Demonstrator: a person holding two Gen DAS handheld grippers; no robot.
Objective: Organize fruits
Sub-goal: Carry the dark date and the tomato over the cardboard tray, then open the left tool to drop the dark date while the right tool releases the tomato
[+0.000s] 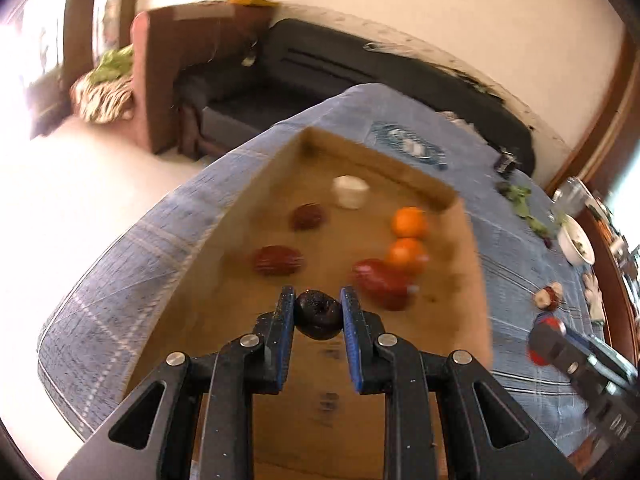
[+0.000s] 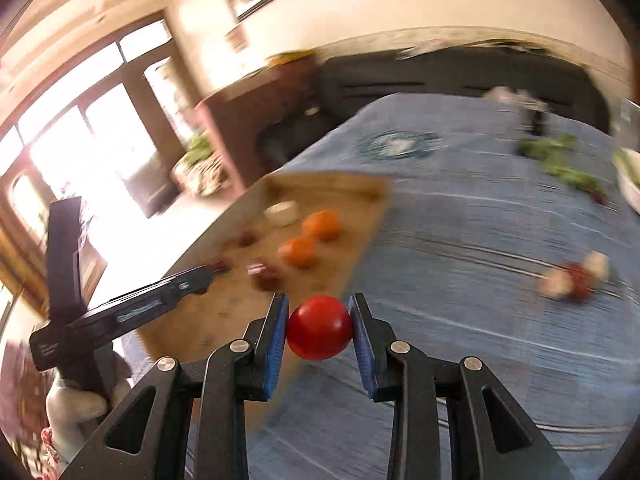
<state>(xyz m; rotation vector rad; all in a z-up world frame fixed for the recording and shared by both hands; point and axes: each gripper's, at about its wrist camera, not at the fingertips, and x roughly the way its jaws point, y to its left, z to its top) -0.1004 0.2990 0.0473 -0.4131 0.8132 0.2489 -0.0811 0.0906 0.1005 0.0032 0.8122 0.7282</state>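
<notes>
A shallow cardboard box (image 1: 256, 184) lies on a blue cloth-covered table. In it are two oranges (image 1: 408, 222), a red pepper-like fruit (image 1: 380, 282), two dark red fruits (image 1: 278, 260) and a white cup (image 1: 350, 191). My left gripper (image 1: 318, 312) is shut on a dark plum (image 1: 318, 314), held over the box's near part. My right gripper (image 2: 319, 326) is shut on a red tomato (image 2: 319, 327), held above the cloth just right of the box (image 2: 360, 188). The left gripper also shows in the right wrist view (image 2: 208, 272).
Cut fruit pieces (image 2: 572, 276) lie on the blue cloth (image 2: 480, 220) to the right. Green leaves (image 2: 560, 160) and a white bowl (image 1: 576, 242) sit at the far right. A dark sofa (image 1: 360, 68) and a brown cabinet (image 1: 180, 72) stand beyond the table.
</notes>
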